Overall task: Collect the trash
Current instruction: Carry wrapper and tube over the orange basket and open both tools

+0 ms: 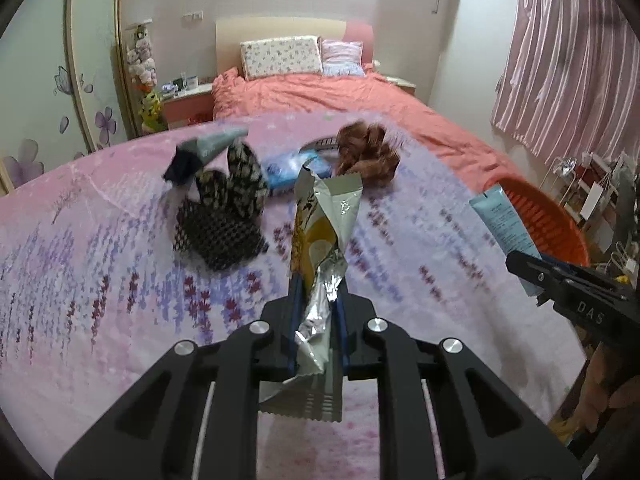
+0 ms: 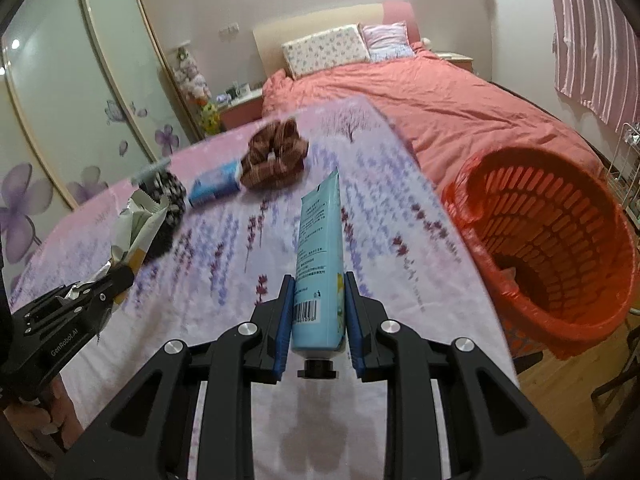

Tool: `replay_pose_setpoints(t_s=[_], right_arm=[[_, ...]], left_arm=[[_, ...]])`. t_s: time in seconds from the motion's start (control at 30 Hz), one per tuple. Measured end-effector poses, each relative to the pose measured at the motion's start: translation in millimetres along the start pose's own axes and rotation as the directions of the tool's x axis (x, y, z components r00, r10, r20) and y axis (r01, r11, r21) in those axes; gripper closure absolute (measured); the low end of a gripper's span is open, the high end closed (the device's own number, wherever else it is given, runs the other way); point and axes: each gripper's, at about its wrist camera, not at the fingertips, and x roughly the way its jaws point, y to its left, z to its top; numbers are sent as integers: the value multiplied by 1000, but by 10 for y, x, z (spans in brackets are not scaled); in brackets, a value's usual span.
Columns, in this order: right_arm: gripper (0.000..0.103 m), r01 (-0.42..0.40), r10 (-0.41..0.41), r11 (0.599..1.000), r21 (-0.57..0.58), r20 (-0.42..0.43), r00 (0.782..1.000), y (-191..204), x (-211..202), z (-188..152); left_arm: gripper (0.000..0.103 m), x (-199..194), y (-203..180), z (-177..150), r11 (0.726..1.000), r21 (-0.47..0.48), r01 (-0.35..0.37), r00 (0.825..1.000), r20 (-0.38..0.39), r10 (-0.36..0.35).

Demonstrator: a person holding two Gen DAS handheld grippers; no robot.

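Pink lavender-print cloth (image 2: pixel 360 184): glove, scrunchie, tissue pack left on it, non-trash by look.
Orange slotted plastic bin with red liner (image 2: pixel 560 240): right of cloth edge, mouth tipped toward camera.
Right gripper (image 2: pixel 318 312): clamped on pale-blue plastic cream tube (image 2: pixel 320 240), lifted, near bin.
Left gripper (image 1: pixel 318 304): clamped on crumpled silver-yellow foil snack wrapper (image 1: pixel 324 220), above cloth.
Step, judged: carry to bin. Next: swing right over mouth, release tube; wrapper after.

Brown scrunchie (image 2: pixel 275 155) beside black patterned glove (image 1: pixel 226 210) on lavender-print cloth (image 1: pixel 100 260).
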Motion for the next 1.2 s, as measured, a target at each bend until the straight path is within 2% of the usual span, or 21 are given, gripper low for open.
replay_pose_setpoints(t_s=[0.4, 0.8, 0.97, 1.07, 1.2], right_arm=[[78, 36, -36, 999, 6, 156, 987, -188, -531, 244], [78, 81, -73, 996, -23, 253, 965, -397, -701, 495], [78, 93, -95, 995, 21, 259, 961, -698, -664, 578], [78, 107, -119, 993, 58, 260, 958, -943, -637, 633], [78, 129, -150, 987, 97, 258, 954, -1209, -604, 696]], left_arm=[[86, -404, -235, 373, 999, -30, 17, 994, 112, -13], [86, -321, -504, 695, 999, -20, 51, 988, 145, -47], [86, -168, -849, 856, 994, 10, 109, 984, 142, -109], [86, -69, -1147, 947, 985, 36, 169, 975, 139, -173], [86, 94, -1600, 1017, 962, 71, 263, 955, 121, -270]])
